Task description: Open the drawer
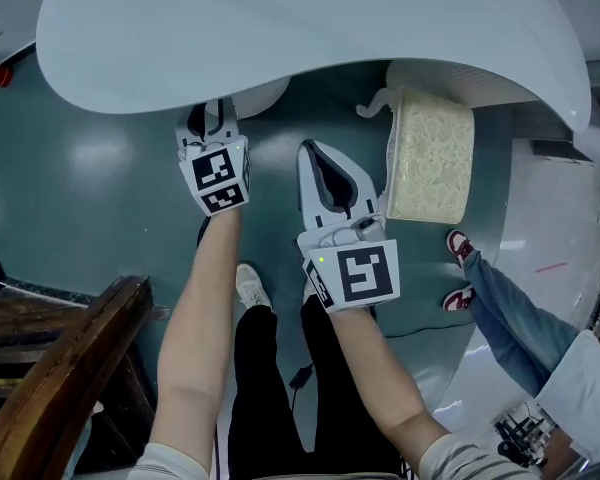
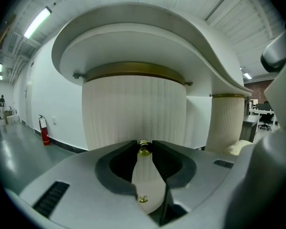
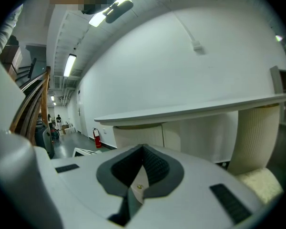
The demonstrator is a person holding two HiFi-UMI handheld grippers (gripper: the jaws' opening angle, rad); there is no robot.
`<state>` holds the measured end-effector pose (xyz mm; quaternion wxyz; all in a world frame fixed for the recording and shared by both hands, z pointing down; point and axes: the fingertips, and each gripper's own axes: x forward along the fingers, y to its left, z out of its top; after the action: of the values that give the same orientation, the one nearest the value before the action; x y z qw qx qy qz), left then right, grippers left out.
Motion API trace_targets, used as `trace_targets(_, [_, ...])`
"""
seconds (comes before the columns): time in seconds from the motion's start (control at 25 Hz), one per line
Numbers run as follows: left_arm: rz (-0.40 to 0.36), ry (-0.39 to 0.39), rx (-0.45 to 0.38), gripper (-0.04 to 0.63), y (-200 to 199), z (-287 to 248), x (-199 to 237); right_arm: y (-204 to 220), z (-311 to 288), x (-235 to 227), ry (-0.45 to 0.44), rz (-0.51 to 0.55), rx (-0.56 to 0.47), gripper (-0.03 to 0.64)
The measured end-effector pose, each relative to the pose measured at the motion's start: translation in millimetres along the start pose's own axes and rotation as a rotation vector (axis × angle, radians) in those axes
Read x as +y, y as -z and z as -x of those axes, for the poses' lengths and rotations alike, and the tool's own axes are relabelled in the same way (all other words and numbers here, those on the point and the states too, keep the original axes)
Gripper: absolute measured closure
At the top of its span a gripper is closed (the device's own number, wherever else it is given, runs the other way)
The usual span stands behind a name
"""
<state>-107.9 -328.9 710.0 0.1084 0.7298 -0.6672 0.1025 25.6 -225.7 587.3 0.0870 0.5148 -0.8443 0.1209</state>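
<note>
Two bare forearms reach up the head view from the lower edge. The left gripper point(image 1: 212, 120) has its tips tucked under the rim of the white curved counter point(image 1: 280, 28) in the upper middle. The right gripper point(image 1: 318, 156) is just beside it toward centre frame, short of the rim.

Only the left gripper view shows the grip. At mid-frame the left gripper point(image 2: 144, 144) has its jaws clamped on a small brass knob point(image 2: 143, 150) on the ribbed cream drawer front point(image 2: 133, 109), which curves beneath the counter. A second knob point(image 2: 143, 199) shows lower down through the gap. I cannot make out the drawer's edges.

In the right gripper view, the right gripper point(image 3: 143, 148) has its jaws together at the tips, holding nothing, aimed at the cabinet from farther back. Both grippers tilt slightly downward.

The head view alone shows a wooden chair point(image 1: 70, 368) at lower left and another person's leg point(image 1: 510, 318) at right.
</note>
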Motion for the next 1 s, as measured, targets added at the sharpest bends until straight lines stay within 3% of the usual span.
trace_targets(0.2, [0.020,0.002,-0.008,0.497,3,2,-4,5,4,-5,0.010,-0.007,0.006,0.603])
trace_targets(1.0, [-0.017,0.036,0.010,0.497,23,56,-12,14,23,7,0.004,-0.012,0.024,0.603])
